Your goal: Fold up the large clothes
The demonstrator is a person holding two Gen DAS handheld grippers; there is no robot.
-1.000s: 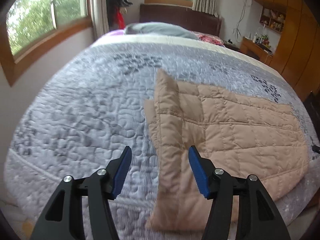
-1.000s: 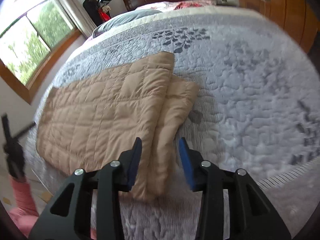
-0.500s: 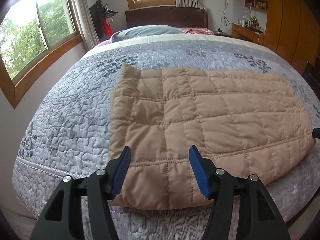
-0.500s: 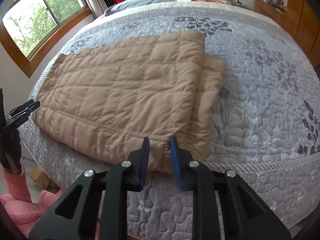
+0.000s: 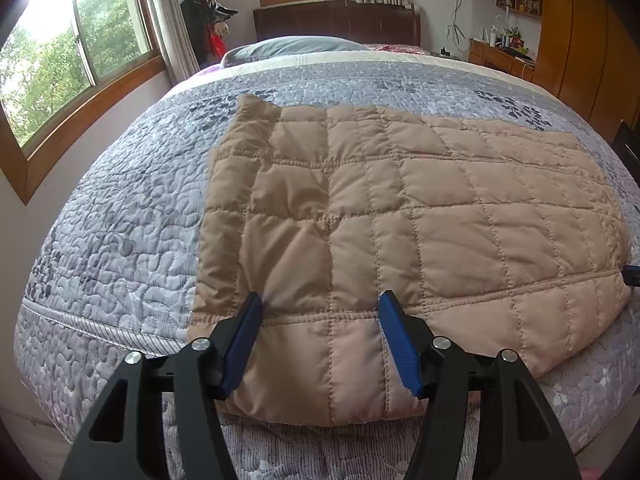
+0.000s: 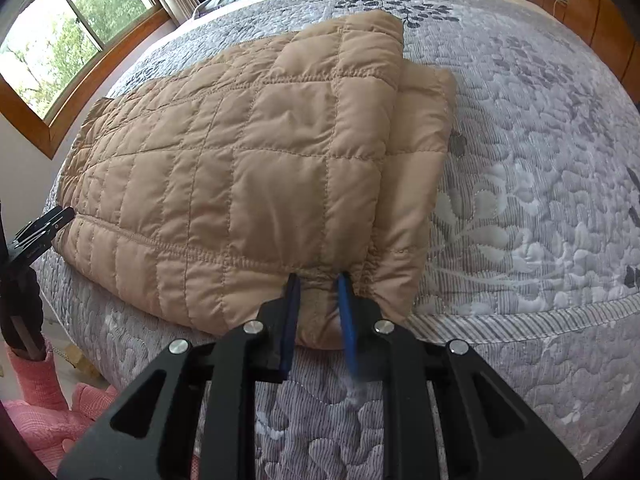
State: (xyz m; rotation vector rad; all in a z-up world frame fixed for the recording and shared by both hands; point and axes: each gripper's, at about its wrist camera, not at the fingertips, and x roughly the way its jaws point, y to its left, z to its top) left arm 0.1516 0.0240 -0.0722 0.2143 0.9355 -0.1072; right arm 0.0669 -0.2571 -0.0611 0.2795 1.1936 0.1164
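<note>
Jacket (image 5: 400, 216): tan, quilted in squares, folded into a broad rectangle, flat on the quilt (image 5: 120, 216) near the bed's foot edge. In the right view a narrower folded layer (image 6: 420, 168) juts out beyond its right side. My left gripper (image 5: 320, 320): jaws wide apart, straddling the jacket's near hem, fabric between the blue pads but not pinched. My right gripper (image 6: 318, 292): jaws nearly together, clamped on a bunched bit of the hem at the near right corner. Change from half a second ago: left gripper has closed in on the hem, jaws as wide as before; right gripper now bites fabric, hem puckered.
</note>
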